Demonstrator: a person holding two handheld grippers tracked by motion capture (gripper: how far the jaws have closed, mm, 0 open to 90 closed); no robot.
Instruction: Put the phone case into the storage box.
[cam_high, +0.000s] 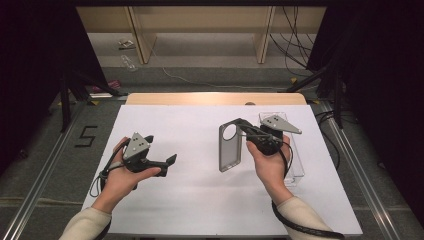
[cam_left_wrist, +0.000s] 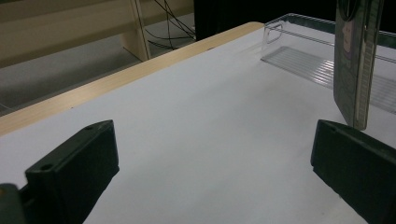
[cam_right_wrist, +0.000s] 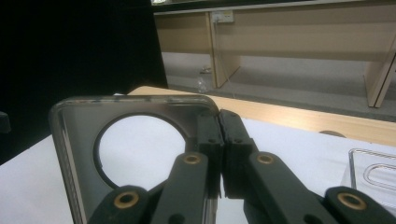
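A grey translucent phone case (cam_high: 229, 147) with a round camera hole hangs above the white table (cam_high: 200, 200), held by one edge in my right gripper (cam_high: 242, 127). In the right gripper view the case (cam_right_wrist: 79, 154) stands just ahead, and the two black jaws are shut on its right rim near the hole. In the left gripper view the case (cam_left_wrist: 357, 60) hangs edge-on at the far right. My left gripper (cam_high: 170, 165) sits in a hand over the left part of the table, pointing right, its jaws wide apart with nothing between them.
A clear plastic tray (cam_high: 294, 150) lies at the right edge of the table, under the right hand; it shows as (cam_left_wrist: 308, 51) in the left gripper view. A wooden strip (cam_high: 215, 98) borders the table's far edge. Cables and wooden furniture legs lie on the floor beyond.
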